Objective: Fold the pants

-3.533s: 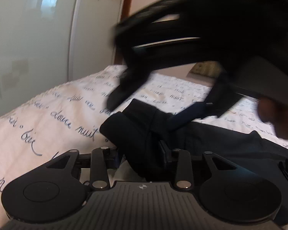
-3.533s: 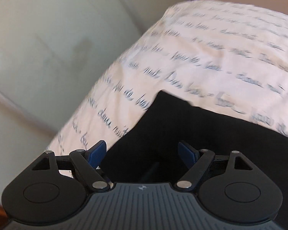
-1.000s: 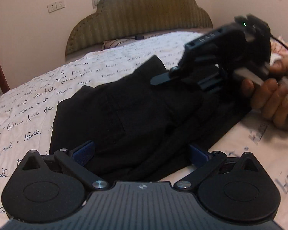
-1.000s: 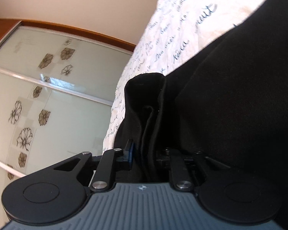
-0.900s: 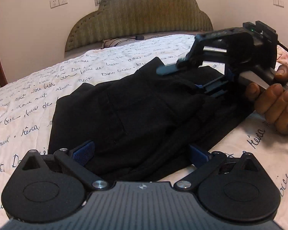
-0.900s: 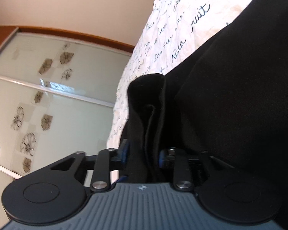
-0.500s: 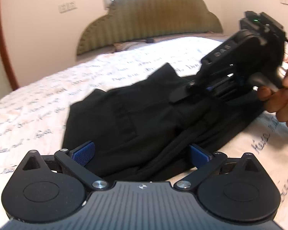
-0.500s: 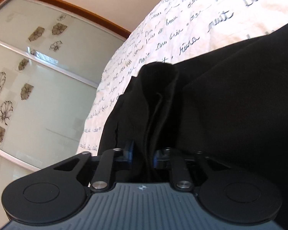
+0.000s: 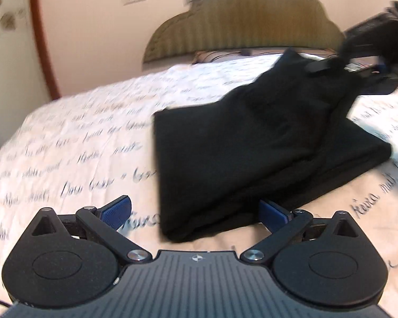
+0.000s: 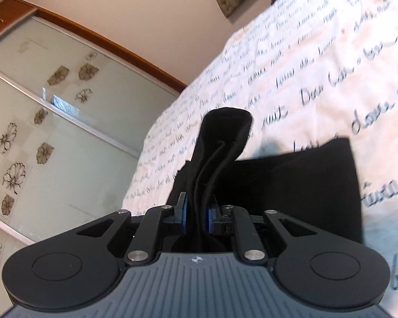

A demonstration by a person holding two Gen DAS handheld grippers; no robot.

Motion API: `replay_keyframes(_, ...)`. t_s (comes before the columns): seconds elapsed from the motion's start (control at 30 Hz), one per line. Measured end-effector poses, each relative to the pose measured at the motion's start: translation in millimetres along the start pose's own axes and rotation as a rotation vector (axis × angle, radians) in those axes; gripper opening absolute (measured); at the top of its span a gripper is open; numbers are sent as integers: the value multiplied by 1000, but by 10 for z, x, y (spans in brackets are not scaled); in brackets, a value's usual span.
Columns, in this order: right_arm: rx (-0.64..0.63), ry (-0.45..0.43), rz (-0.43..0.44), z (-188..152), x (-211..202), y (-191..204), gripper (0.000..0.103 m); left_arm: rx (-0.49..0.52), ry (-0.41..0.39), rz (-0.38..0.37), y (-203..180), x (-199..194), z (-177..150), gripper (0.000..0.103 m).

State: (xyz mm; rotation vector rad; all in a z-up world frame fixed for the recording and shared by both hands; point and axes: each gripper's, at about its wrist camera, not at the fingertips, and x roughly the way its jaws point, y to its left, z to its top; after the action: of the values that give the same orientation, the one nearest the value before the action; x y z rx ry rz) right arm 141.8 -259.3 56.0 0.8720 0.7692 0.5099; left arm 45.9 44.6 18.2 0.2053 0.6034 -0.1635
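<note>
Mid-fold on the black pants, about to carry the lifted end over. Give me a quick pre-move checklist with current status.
1. right gripper clamped on the pants: ok, a bunched fold sits between the blue pads; the jaws have just been closing.
2. Held end lifted off the bedspread: ok.
3. left gripper free of cloth: ok, jaws wide open, nothing between them.
4. Lower layers lying flat: ok, near edge looks stacked.
5. All layers caught in the grip: cannot tell.

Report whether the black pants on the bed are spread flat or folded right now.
Folded, partly lifted. The black pants lie doubled in layers on the bed, and the right gripper, shut on a bunched layered edge, holds one end up.
</note>
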Motion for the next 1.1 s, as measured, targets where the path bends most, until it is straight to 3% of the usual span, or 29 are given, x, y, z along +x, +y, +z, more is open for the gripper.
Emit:
replay_keyframes(0.1, -7, -7, -6, 14, -54, 18, 13, -79, 7, 34, 125, 15, 60, 98)
replay_keyframes(0.23, 7, -20, -7, 39, -108, -45, 13, -57, 24, 29, 143, 37, 100, 68)
replay_keyframes(0.3, 12, -6, -13, 34, -98, -81, 13, -41, 40, 12, 125, 32, 90, 69)
replay_keyframes(0.37, 21, 6, -22, 20, -91, -123, 16, -28, 33, 32, 94, 27, 63, 77)
replay_keyframes(0.5, 77, 12, -65, 30, -120, -275, 18, -44, 38, 22, 104, -2, 9, 79)
replay_keyframes(0.6, 97, 32, -80, 15, -117, -381, 42, -48, 35, 18, 122, 25, -10, 82)
replay_keyframes(0.63, 96, 39, -90, 4, -109, -404, 59, -53, 33, 16, 124, 31, -18, 82)
replay_keyframes(0.67, 97, 39, -94, -13, -103, -425, 68, -57, 31, 14, 124, 41, -28, 83)
replay_keyframes(0.7, 106, 40, -82, -30, -95, -456, 68, -61, 30, 12, 129, 50, -34, 83)
replay_keyframes(0.8, 111, 94, -47, -105, 13, -478, 65, -78, 26, 10, 150, 69, -28, 77)
replay_keyframes(0.9, 46, 149, -63, -145, 112, -390, 52, -93, 19, 12, 171, 76, -12, 69)
replay_keyframes(0.93, 47, 152, -57, -159, 130, -391, 44, -93, 17, 8, 168, 77, -17, 62)
replay_keyframes(0.97, 44, 154, -70, -180, 155, -396, 24, -88, 17, 1, 158, 82, -19, 52)
replay_keyframes(1.0, 32, 162, -102, -202, 188, -406, 16, -79, 14, -2, 141, 87, -17, 47)
replay_keyframes(1.1, -9, 161, -133, -215, 179, -367, 12, -52, 12, 23, 84, 77, 7, 41)
